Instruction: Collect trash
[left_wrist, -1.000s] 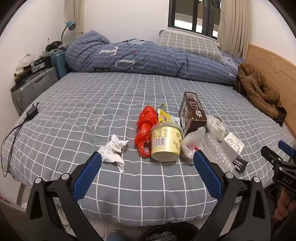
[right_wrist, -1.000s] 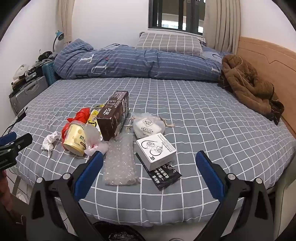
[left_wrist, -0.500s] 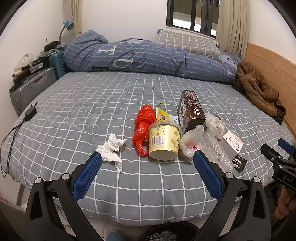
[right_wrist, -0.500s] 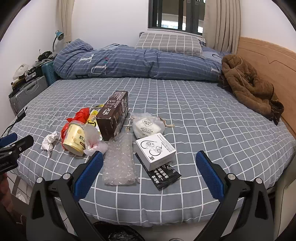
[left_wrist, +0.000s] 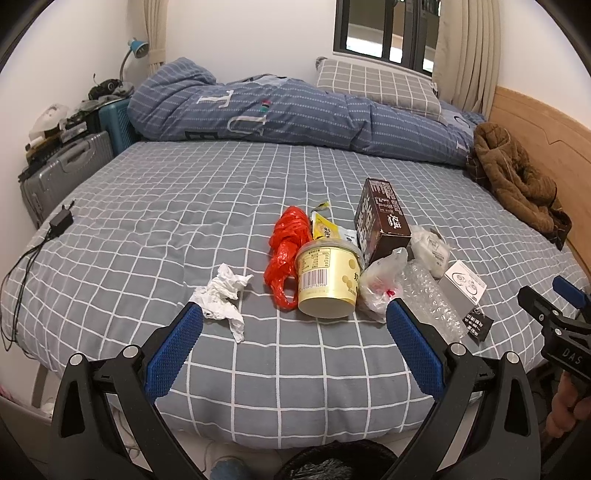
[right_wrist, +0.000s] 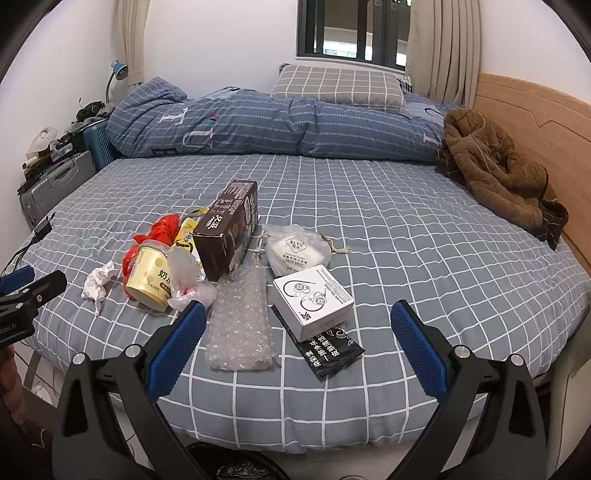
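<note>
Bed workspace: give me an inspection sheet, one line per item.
Surface: bed with a grey checked sheet, rumpled.
Job's things: crumpled tissue, red plastic bag, yellow cup on its side, brown carton, bubble wrap, white box, black sachet, white pouch, clear plastic bag, yellow wrapper; all on the sheet.
Clutter: brown jacket, folded duvet, pillow.
Grippers: left gripper and right gripper open, empty, short of the trash.
Cables: charger with cord at the bed's left edge.
Surroundings: black-lined bin below, suitcase, lamp, window.
</note>
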